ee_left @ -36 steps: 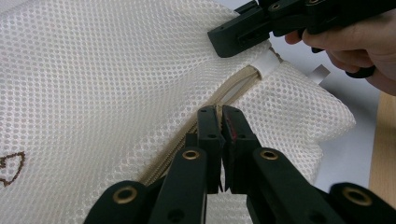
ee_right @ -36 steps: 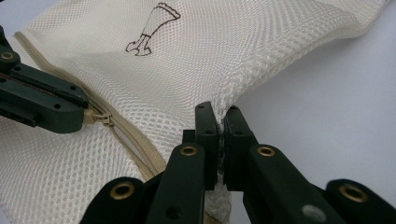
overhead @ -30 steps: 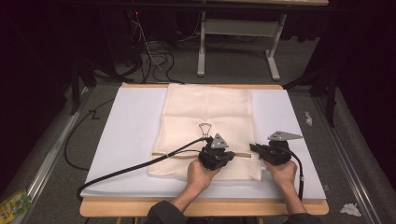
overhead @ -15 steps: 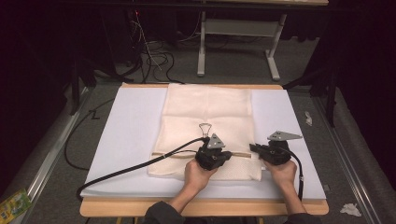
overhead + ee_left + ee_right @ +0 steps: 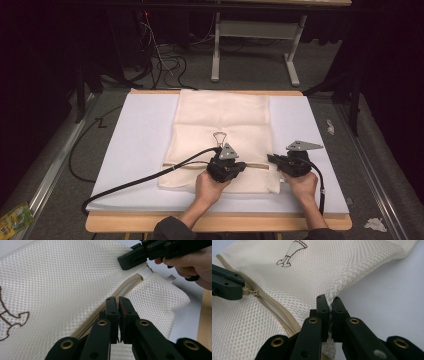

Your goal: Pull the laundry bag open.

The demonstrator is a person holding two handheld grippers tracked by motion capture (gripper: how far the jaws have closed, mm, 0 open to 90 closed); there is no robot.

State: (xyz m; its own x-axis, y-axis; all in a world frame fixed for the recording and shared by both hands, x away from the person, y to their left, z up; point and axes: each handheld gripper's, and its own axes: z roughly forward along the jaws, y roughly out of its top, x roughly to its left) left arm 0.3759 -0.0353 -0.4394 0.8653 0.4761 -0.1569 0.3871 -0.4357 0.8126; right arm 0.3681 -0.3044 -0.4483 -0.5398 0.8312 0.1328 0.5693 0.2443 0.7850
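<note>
A cream mesh laundry bag (image 5: 220, 115) lies flat on a white board (image 5: 140, 145), with a beige zipper (image 5: 257, 165) across its near part. My left gripper (image 5: 245, 166) points right along the zipper and is shut on the zipper pull (image 5: 250, 292). Its jaws (image 5: 118, 301) stand pressed together over the zipper (image 5: 125, 288). My right gripper (image 5: 270, 158) points left and is shut on the bag's right edge at the zipper's end. Mesh is pinched between its jaws (image 5: 329, 301). In the left gripper view the right gripper (image 5: 128, 261) is at the top right, beside a white tab (image 5: 146, 272).
A brown embroidered motif (image 5: 218, 137) marks the bag's middle. The left gripper's black cable (image 5: 140, 180) trails across the board to the left. The wooden table edge (image 5: 215, 222) is nearest me. Beyond the table are a white frame (image 5: 255, 30) and floor cables (image 5: 165, 62).
The left gripper has edged slightly to the left along the zipper. The right gripper has stayed where it was.
</note>
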